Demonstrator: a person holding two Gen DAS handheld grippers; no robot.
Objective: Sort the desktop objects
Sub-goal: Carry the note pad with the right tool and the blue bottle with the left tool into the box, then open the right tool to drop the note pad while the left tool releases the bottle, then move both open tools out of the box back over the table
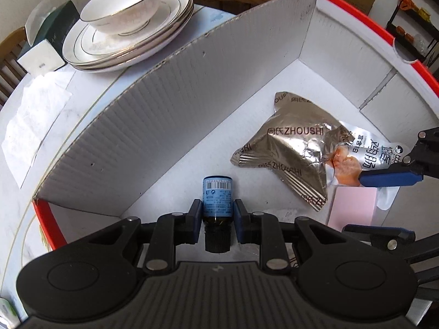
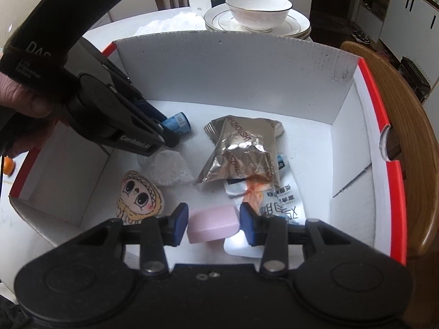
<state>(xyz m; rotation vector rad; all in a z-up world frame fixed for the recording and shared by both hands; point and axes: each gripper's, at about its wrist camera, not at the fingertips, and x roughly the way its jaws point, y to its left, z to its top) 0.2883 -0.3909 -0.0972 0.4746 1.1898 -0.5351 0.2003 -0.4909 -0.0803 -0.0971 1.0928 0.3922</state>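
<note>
Both grippers are inside a white cardboard box [image 1: 170, 126] with a red rim. My left gripper [image 1: 216, 216] is shut on a small brown bottle [image 1: 217, 200] with a blue label and black cap, held just above the box floor; the bottle shows in the right wrist view [image 2: 177, 122] too. My right gripper [image 2: 212, 223] stands open around a pink block [image 2: 212, 223] that rests on the box floor, with small gaps at both fingers. A silver foil snack bag [image 1: 288, 150] and a white sausage packet [image 2: 271, 200] lie beside it.
In the box also lie a cartoon-face doll pouch [image 2: 140, 197] and a clear crumpled wrapper [image 2: 167, 170]. Behind the box stand stacked white plates with a bowl [image 1: 123, 27], a tissue box [image 1: 46, 41] and a paper sheet [image 1: 33, 126]. A wooden chair [image 2: 406, 137] stands right of the box.
</note>
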